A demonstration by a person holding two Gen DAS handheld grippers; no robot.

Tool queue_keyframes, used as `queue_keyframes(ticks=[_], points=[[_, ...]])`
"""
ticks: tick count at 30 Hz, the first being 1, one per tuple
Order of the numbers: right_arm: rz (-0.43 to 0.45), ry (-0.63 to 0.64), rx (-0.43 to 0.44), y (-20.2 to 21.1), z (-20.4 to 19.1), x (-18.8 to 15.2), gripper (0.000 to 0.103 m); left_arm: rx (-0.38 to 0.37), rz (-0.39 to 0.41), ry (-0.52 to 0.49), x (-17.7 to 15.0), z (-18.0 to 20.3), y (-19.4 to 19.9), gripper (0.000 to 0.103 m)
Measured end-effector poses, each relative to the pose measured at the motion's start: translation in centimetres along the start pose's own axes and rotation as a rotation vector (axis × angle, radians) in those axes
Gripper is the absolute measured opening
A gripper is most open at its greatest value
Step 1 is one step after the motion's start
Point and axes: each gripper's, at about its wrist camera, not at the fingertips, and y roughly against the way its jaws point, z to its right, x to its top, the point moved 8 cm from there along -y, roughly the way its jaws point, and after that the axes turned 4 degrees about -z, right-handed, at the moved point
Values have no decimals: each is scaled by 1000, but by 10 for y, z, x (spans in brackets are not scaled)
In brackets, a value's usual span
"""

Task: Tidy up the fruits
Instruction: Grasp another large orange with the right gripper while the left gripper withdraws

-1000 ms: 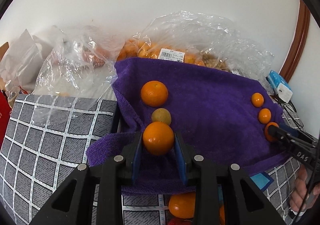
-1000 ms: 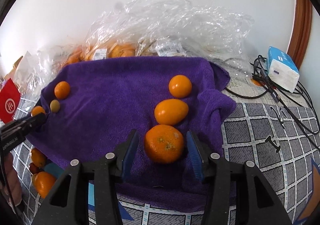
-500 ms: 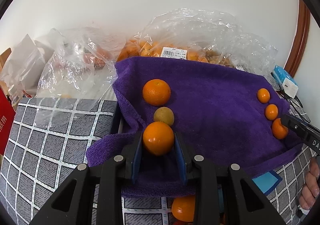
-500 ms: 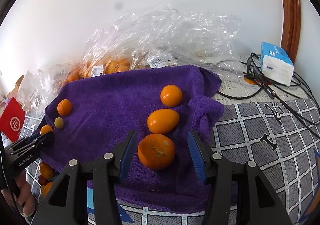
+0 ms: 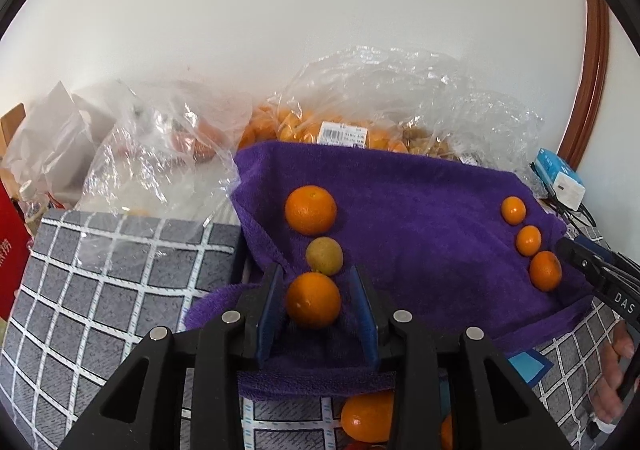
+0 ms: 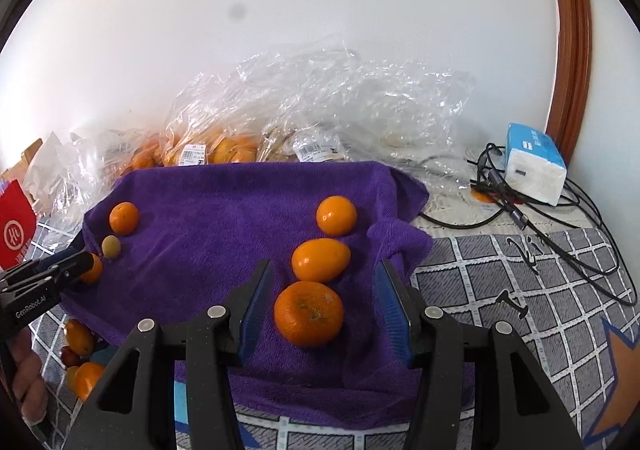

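Note:
A purple towel (image 5: 420,217) (image 6: 224,217) holds two rows of fruit. In the left wrist view my left gripper (image 5: 316,310) is open around a small orange (image 5: 313,300) that rests on the towel; a gap shows on its right side. A yellowish small fruit (image 5: 324,256) and another orange (image 5: 310,209) lie beyond it. In the right wrist view my right gripper (image 6: 324,310) is wide open around a large orange (image 6: 309,313) that lies free on the towel. An oval orange fruit (image 6: 320,260) and a round orange (image 6: 336,215) lie beyond it.
Clear plastic bags of fruit (image 5: 340,129) (image 6: 224,145) lie behind the towel against the white wall. A blue-white tissue pack (image 6: 534,167) and black cables (image 6: 560,217) are at the right. Loose oranges (image 5: 366,416) (image 6: 82,370) lie on the grey checked cloth (image 5: 100,270) below the towel's near edge.
My left gripper has opened slightly off the small orange. My right gripper has opened wider and drawn back from the large orange, which stays on the towel.

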Motion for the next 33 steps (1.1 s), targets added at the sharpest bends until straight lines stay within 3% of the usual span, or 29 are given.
queue_keyframes(ticks=[4,9,12,14,19,22,26,33], points=[[-11,-6,55,8,-14,4,52,18,47,14,13,-6,13,33],[-20,0,80,31,-37,2,48,24,24,18,13,-16,42,33],[-26,46,83,47,-54,-11,48,41,36,-2,0,-25,63,33],[-34,80,80,54,-68,-25,48,32,-1,4,-17,-32,71,33],[-115,75,205,60,-104,-67,49,15,-99,66,-70,-53,74,33],[-123,122,228,61,-123,-80,49,28,-136,92,-92,-66,68,33],[-160,151,230,49,-140,-86,50,22,-169,120,-103,-77,60,33],[-206,93,257,26,-141,-89,50,-1,-146,160,-107,-81,62,33]])
